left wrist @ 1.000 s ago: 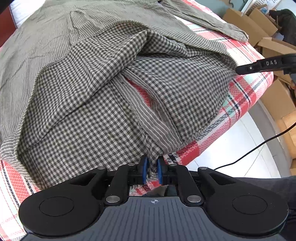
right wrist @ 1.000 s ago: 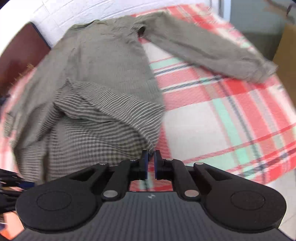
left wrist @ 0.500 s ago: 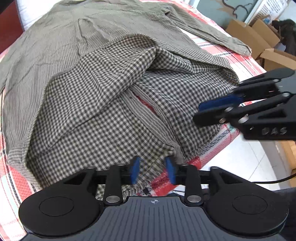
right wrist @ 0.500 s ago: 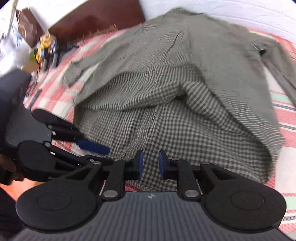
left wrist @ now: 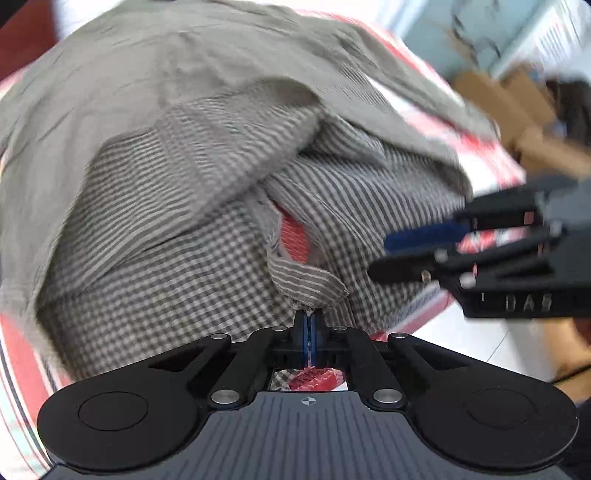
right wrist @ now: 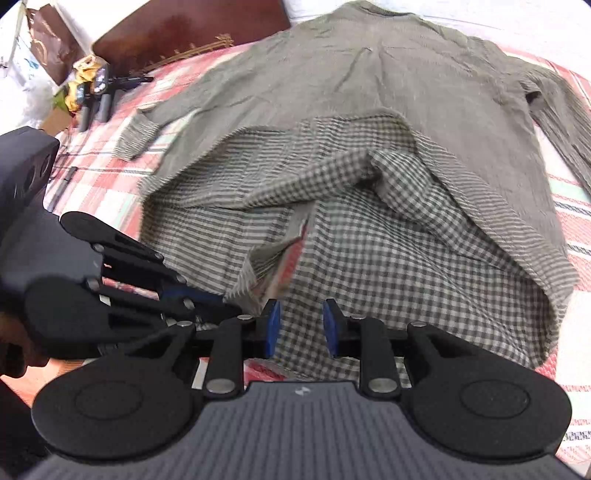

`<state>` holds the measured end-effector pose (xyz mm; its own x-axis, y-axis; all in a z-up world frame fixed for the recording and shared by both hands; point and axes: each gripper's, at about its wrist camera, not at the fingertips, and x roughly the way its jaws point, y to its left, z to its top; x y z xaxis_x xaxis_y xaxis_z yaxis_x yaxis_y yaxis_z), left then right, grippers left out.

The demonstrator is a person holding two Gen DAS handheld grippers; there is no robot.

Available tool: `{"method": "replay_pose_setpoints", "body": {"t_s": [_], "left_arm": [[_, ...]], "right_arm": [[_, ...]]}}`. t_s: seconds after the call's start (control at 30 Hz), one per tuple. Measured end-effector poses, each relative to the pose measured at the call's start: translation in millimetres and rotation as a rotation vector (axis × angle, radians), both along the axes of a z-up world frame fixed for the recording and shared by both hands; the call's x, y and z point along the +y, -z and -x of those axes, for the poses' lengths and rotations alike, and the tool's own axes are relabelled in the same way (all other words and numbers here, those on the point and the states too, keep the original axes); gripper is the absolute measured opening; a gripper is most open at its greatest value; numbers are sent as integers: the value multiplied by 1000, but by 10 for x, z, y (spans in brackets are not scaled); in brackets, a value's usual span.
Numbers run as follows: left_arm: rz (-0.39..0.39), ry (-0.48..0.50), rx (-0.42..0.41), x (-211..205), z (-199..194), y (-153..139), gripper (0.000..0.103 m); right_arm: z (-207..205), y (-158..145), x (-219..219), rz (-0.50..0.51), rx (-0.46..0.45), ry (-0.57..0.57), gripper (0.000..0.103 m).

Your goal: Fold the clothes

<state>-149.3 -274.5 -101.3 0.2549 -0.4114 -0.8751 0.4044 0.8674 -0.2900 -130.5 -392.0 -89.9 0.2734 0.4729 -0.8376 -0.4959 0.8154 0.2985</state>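
A grey-green checked shirt (left wrist: 177,206) lies back-up on a red plaid cloth (right wrist: 576,199), its lower part bunched and lifted so the checked inside shows. My left gripper (left wrist: 308,319) is shut on the shirt's hem strip, which rises in a small fold just above the blue pads. In the right wrist view the shirt (right wrist: 369,92) spreads toward the far edge, sleeves out to both sides. My right gripper (right wrist: 301,326) stands open over the checked hem, fabric lying between its blue pads, with the left gripper (right wrist: 207,299) close at its left.
Cardboard boxes (left wrist: 509,103) stand on the floor beyond the bed's right edge. A dark wooden headboard (right wrist: 184,33), a paper bag (right wrist: 48,40) and small tools (right wrist: 99,92) lie at the far left. White floor (left wrist: 472,339) shows past the near edge.
My left gripper went from open to shut on the hem strip and raised it. The right gripper opened wider and moved in over the hem beside the left one.
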Motion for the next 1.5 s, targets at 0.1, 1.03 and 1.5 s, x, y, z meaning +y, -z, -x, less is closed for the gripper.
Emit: {"method": "replay_pose_setpoints", "body": {"t_s": [0.1, 1.03, 1.5], "left_arm": [[10, -56, -2, 157, -22, -45, 0], [-41, 135, 9, -101, 98, 12, 5], [-73, 236, 30, -123, 312, -20, 48]], "right_arm": [[-11, 5, 102, -18, 7, -32, 30], [-126, 352, 85, -27, 146, -41, 6], [-29, 11, -276, -98, 108, -28, 18]]}}
